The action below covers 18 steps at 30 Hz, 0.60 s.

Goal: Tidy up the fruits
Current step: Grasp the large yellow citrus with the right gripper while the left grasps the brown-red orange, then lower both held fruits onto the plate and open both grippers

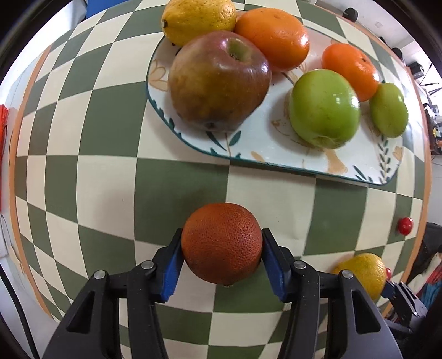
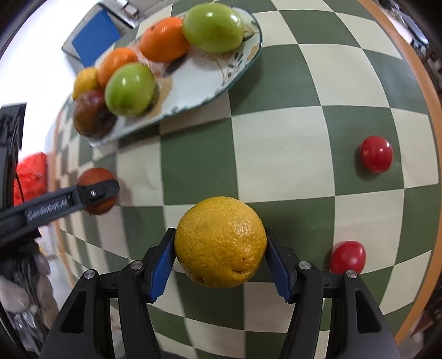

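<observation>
Left wrist view
Left gripper (image 1: 221, 255): clamped on the dark red-orange fruit (image 1: 221, 243), one blue pad on each flank, so the round skin cannot roll out.
Landmark: the patterned plate (image 1: 276, 149), lying on the checked tablecloth (image 1: 96, 179).
Held fruit, place: short of the plate's near rim, clear of it; whether it rests on the cloth or hangs just above it I cannot tell.
On the plate: yellow lemon (image 1: 197, 19), large orange (image 1: 272, 38), red-brown apple (image 1: 218, 82), large green apple (image 1: 324, 107), small orange (image 1: 350, 70), small green fruit (image 1: 388, 110).
Pose: fingers point toward the plate, level with its near edge; probably lined up for a drop in the bare middle strip.

Right wrist view
Right gripper (image 2: 221, 256): closed on the yellow citrus (image 2: 221, 241), pads pressing opposite sides.
Held citrus, place: well short of the plate, over the cloth.
Loose tomatoes: one (image 2: 376, 154) and another (image 2: 348, 256) lie on the cloth, right of the citrus and far from the plate, not yet gathered.
Pose: angled toward the plate's near side, beside the left gripper.
</observation>
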### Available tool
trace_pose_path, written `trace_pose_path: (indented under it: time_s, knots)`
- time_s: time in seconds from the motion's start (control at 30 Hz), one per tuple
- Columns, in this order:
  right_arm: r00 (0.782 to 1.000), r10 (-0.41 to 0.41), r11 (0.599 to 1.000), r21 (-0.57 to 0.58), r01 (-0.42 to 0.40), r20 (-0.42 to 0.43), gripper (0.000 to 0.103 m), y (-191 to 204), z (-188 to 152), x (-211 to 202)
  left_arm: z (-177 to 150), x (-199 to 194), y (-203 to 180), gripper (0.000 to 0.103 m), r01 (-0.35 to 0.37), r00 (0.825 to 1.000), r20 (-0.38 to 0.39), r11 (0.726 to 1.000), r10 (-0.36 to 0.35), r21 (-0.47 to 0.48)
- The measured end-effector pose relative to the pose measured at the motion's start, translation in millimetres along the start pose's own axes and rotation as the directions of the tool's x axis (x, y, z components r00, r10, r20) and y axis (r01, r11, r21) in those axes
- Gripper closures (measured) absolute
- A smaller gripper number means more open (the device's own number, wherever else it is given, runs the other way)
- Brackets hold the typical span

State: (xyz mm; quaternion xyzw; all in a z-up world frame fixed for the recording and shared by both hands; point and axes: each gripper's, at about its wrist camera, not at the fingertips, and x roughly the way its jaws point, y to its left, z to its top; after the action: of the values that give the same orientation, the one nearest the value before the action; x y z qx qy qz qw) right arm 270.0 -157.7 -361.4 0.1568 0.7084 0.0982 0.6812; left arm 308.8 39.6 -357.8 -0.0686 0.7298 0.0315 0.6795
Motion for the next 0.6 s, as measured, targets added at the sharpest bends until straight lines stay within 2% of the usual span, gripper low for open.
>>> trace_pose_path:
  time_s: [0.2, 0.27, 0.33, 0.43, 0.6]
  knots:
    - [0.983, 0.151, 0.983, 0.087, -0.16, 0.106, 0.039, -10, 23, -41, -3, -49, -19, 0.053, 0.118, 0.992, 0.047, 0.992, -0.119, 0.037]
    - [0.974, 0.169, 0.978, 0.099, -0.185, 0.153, 0.039, -12, 38, -53, 6, -70, -36, 0.053, 0.148, 0.986, 0.061, 0.986, -0.153, 0.071]
    - [0.967, 0.175, 0.976, 0.095, -0.195, 0.184, 0.039, -13, 56, -58, 28, -85, -53, 0.053, 0.165, 0.983, 0.063, 0.979, -0.173, 0.118]
    - [0.966, 0.18, 0.976, 0.087, -0.199, 0.185, 0.039, -10, 77, -54, 60, -94, -79, 0.052, 0.147, 0.986, 0.05, 0.97, -0.159, 0.193]
    - [0.973, 0.162, 0.982, 0.072, -0.176, 0.163, 0.038, -4, 97, -39, 107, -76, -115, 0.052, 0.057, 0.998, -0.033, 0.953, -0.049, 0.299]
